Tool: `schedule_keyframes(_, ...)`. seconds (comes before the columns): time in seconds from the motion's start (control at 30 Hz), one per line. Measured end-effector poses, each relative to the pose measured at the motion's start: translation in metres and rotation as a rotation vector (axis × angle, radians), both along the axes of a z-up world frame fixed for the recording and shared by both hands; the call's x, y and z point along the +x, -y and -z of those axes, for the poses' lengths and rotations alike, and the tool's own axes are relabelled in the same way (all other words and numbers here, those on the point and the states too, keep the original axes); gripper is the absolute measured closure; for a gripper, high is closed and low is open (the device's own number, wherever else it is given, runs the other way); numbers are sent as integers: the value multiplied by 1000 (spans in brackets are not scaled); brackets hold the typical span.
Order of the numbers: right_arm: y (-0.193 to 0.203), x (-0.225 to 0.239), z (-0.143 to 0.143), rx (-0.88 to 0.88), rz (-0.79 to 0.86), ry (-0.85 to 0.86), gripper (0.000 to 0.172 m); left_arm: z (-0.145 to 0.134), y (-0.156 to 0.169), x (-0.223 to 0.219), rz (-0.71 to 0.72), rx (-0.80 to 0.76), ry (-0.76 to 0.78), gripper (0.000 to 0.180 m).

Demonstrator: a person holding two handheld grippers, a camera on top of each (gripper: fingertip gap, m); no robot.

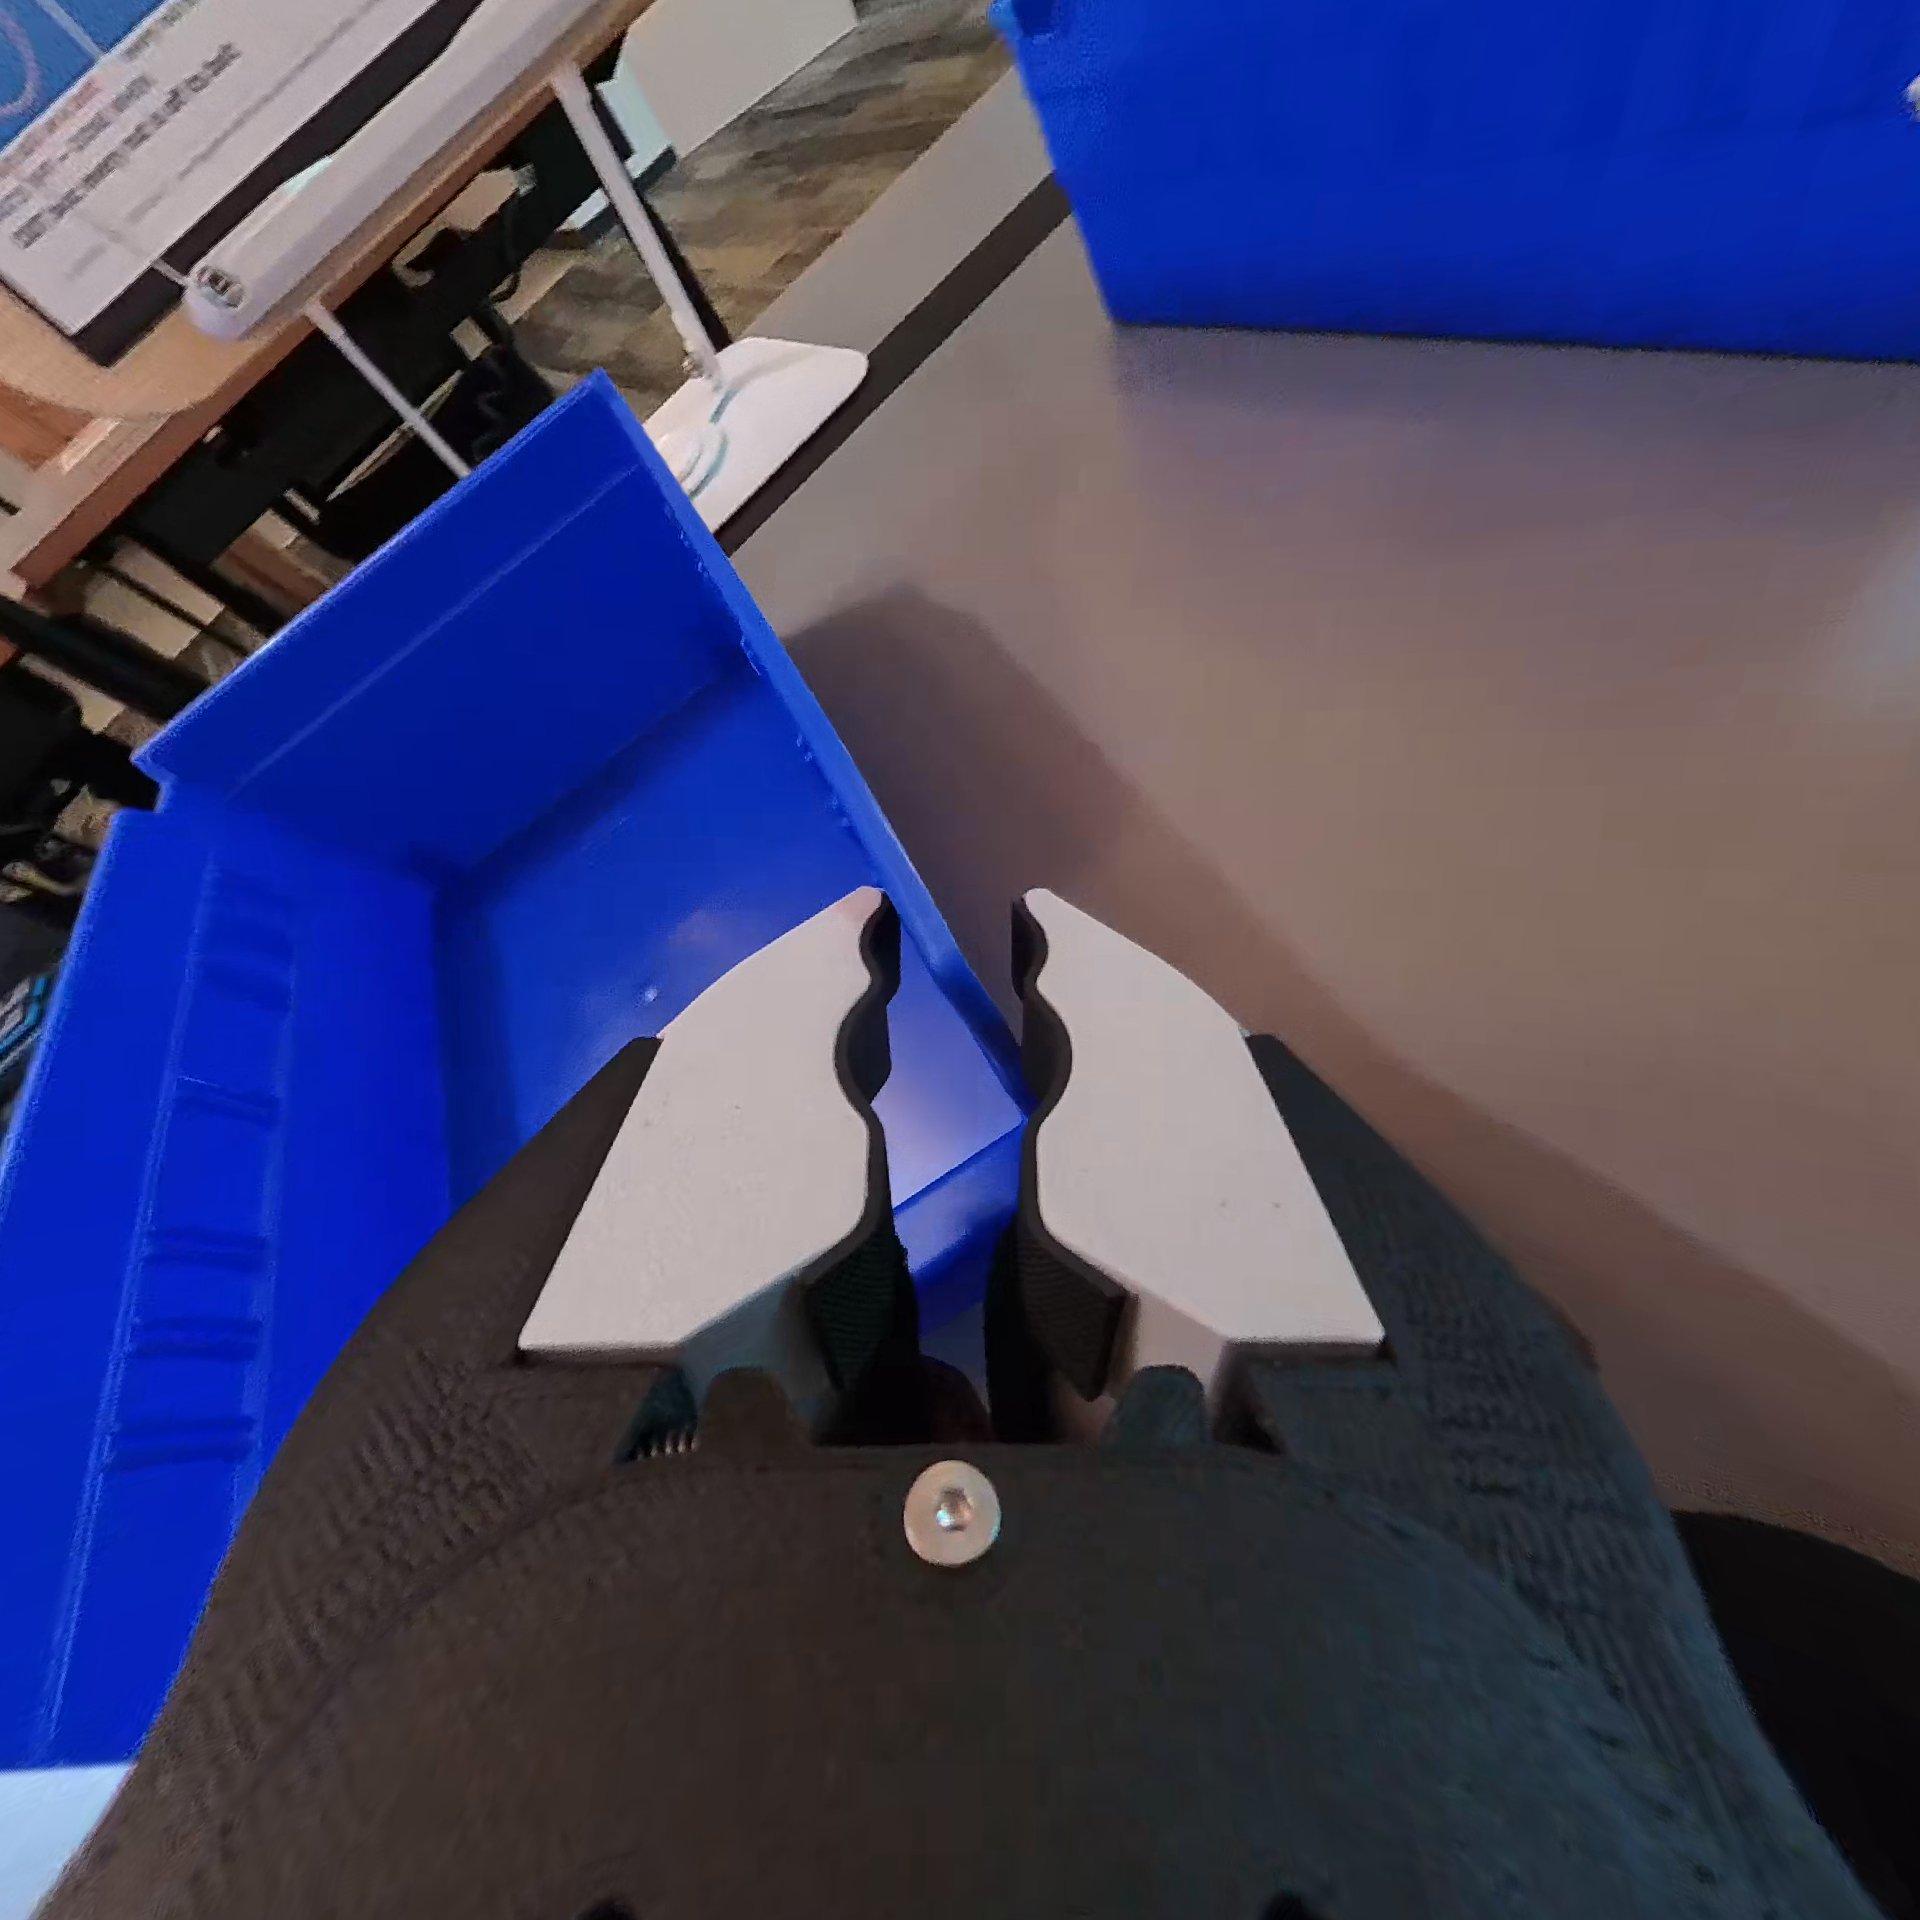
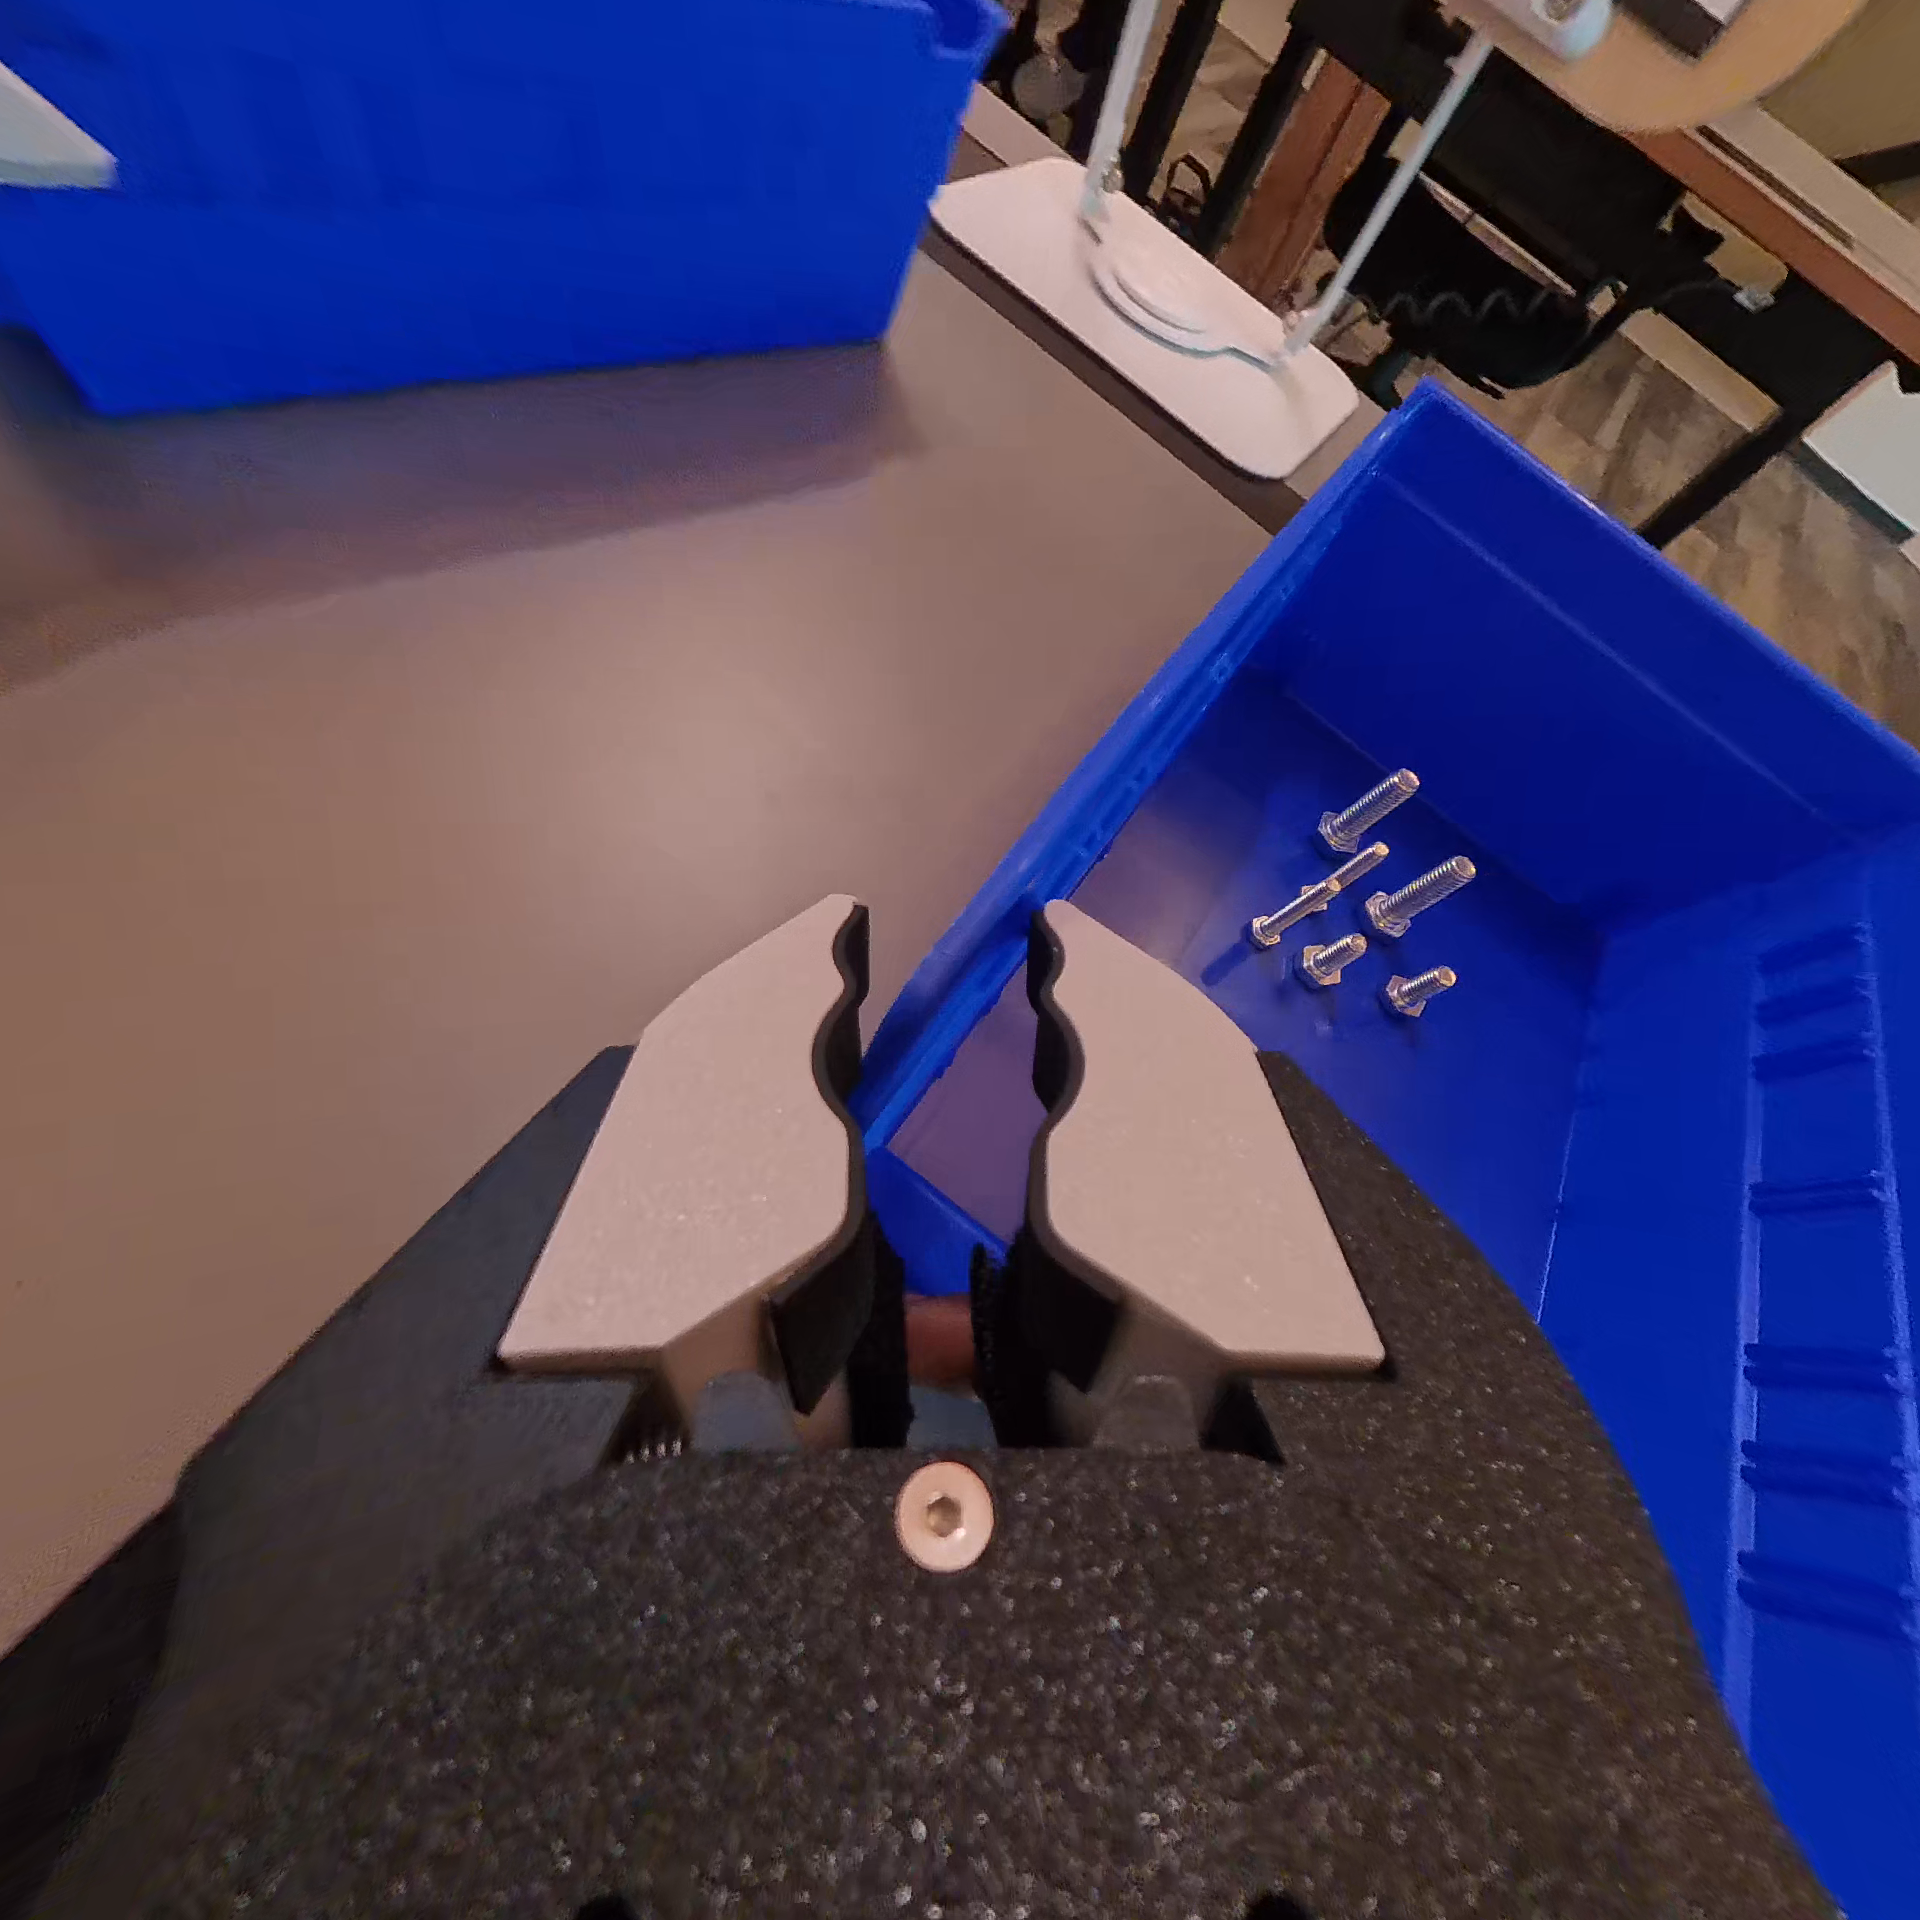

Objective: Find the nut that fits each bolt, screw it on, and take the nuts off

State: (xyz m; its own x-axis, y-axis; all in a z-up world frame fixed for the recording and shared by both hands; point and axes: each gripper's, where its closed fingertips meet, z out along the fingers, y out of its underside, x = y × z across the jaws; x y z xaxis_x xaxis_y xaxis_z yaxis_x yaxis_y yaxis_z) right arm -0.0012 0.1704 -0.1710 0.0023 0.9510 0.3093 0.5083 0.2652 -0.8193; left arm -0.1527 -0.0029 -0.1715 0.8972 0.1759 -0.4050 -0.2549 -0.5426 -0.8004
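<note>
Fingers [image 2: 727,1091] of the right gripper [image 2: 945,925] pinch the side wall of the bolt bin [image 2: 1714,1143]. The left gripper [image 1: 951,914] pinches the wall of another blue bin [image 1: 312,1039] the same way. Both grippers lean down over a bin corner. Six bolts [image 2: 1418,894] lie in the bolt bin, at about 3 o'clock from the right fingertips. They look small, hard, shiny and likely to roll. I would grab one across its threaded middle. No nuts show. A far bin [image 2: 468,208] sits at 11 o'clock on the table [image 2: 416,779].

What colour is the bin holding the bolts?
Bright blue; the bin with the silver bolts shows best in the right wrist view.
</note>
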Motion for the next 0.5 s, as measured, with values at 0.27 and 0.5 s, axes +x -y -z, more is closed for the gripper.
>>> schedule_keyframes(0.27, 36, -27, 0, -3, -72, -1, 142, 0, -19, -1, 92, 11, 16, 163)
schedule_keyframes(0.5, 65, -41, 0, 8, -132, 7, 139, 2, -15, -8, 28, 20, 42, 163)
